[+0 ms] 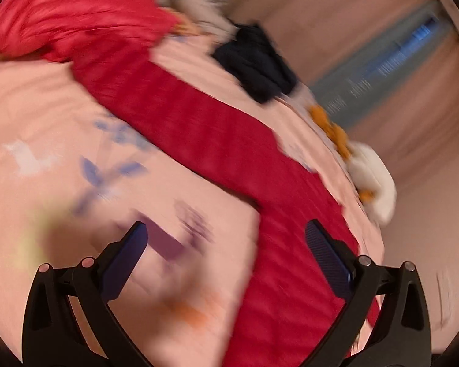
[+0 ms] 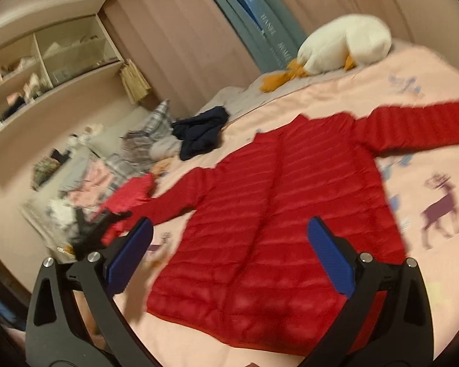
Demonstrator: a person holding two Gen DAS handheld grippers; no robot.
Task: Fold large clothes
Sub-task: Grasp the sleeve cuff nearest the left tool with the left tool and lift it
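A red quilted puffer jacket (image 2: 278,202) lies flat on the pink bedspread (image 2: 367,98), both sleeves spread out sideways. My right gripper (image 2: 229,257) is open and empty, hovering above the jacket's lower body. In the left wrist view one long red sleeve (image 1: 217,134) runs diagonally across the bed. My left gripper (image 1: 226,260) is open and empty just above that sleeve's near end. This view is motion blurred.
A white plush duck (image 2: 342,42) lies at the bed's far edge, also in the left wrist view (image 1: 373,180). A dark navy garment (image 2: 199,134) and a pile of mixed clothes (image 2: 143,150) sit at the bed's left. Shelves (image 2: 46,61) and curtains stand behind.
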